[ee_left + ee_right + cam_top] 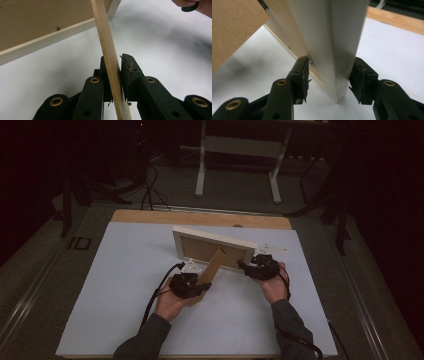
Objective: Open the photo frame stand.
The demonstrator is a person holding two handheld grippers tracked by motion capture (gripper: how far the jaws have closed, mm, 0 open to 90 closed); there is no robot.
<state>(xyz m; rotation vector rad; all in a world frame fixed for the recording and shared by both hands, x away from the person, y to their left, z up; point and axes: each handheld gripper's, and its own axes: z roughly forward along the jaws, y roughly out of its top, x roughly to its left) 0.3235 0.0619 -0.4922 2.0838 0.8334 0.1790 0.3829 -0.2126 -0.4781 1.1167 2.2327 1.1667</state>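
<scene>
— Nearest, the left claw [115, 75] pinches the frame's prop leg [214, 265], which slants up and away to the picture frame [212, 247].
— And the right claw [329, 80]?
— Clamped on the frame's right corner, upright on the tabletop [125, 270].

1. The bench [150, 330] is covered by a white sheet, and a strip of bare wood [200, 217] shows along its far edge.
2. Around it lies a grey floor [240, 190], dim and dull.
3. Beyond the bench stands a white metal stand [240, 150] on two legs with feet.
4. Black cables [150, 190] trail over the floor at the far left.
5. A dark pole [66, 205] stands left of the bench.
6. The room's edges fall into near darkness; light lands mostly on the white sheet.
</scene>
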